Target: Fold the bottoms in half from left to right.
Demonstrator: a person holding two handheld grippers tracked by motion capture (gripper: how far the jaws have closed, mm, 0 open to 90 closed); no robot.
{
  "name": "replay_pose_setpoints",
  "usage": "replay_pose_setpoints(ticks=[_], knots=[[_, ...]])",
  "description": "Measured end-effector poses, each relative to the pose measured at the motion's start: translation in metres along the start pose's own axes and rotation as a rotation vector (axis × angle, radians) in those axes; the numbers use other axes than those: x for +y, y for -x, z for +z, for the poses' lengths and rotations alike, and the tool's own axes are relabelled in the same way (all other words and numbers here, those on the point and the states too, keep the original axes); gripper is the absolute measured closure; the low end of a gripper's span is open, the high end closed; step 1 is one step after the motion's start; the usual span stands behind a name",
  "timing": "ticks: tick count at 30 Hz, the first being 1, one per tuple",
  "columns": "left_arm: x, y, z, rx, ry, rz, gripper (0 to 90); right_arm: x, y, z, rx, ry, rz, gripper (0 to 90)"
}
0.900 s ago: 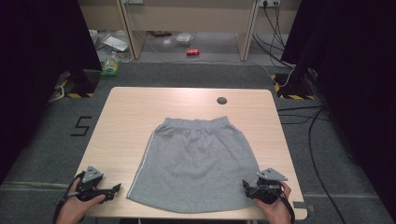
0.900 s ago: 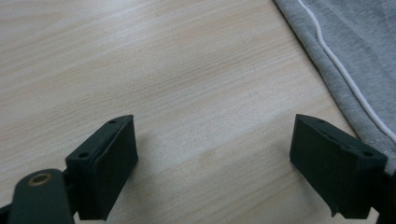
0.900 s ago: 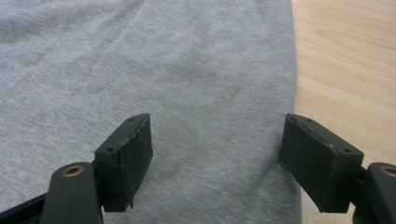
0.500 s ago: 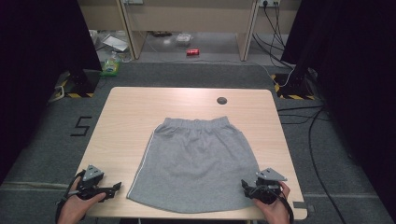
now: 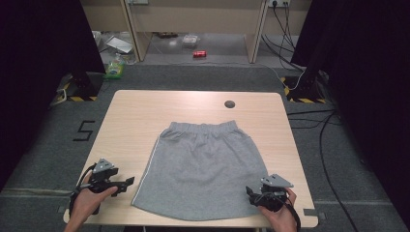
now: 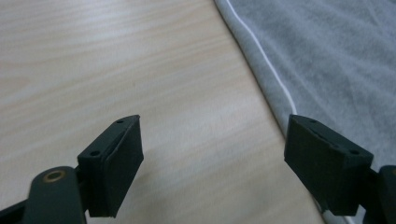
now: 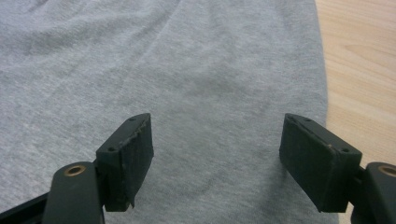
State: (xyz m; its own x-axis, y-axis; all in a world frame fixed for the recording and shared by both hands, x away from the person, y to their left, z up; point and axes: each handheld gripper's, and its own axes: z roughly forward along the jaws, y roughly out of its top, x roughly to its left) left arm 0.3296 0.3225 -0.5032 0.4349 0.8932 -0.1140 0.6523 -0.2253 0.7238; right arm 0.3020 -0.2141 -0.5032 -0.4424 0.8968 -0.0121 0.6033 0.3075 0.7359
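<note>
A grey skirt (image 5: 203,164) with an elastic waistband lies flat on the wooden table (image 5: 145,116), waistband at the far side, hem toward me. My left gripper (image 5: 129,182) rests open on bare wood just left of the hem's left corner; in the left gripper view (image 6: 212,154) the skirt's white side stripe (image 6: 266,60) runs past the right jaw. My right gripper (image 5: 249,191) stands open over the hem's right corner; in the right gripper view (image 7: 217,149) grey fabric (image 7: 187,79) lies between the jaws, and the skirt's edge runs by the right jaw.
A dark round cable hole (image 5: 229,104) sits in the table's far side. Past the table on the floor are a red can (image 5: 199,54), a green bottle (image 5: 115,70) and cables (image 5: 309,111). Dark curtains stand at both sides.
My left gripper has shifted slightly right, toward the skirt's left hem corner. The right gripper has barely moved. The skirt lies as before.
</note>
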Motion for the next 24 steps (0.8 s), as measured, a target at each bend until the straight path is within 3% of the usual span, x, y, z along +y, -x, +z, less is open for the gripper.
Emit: replay_pose_setpoints(ticks=[12, 24], knots=[[0.022, 0.007, 0.017, -0.027, -0.003, 0.005, 19.1, 0.0, -0.002, 0.001, 0.002, -0.005, 0.0, 26.3], [0.062, 0.011, 0.041, -0.054, 0.007, 0.009, 22.4, 0.001, -0.002, 0.001, 0.006, -0.001, -0.006, 26.4]])
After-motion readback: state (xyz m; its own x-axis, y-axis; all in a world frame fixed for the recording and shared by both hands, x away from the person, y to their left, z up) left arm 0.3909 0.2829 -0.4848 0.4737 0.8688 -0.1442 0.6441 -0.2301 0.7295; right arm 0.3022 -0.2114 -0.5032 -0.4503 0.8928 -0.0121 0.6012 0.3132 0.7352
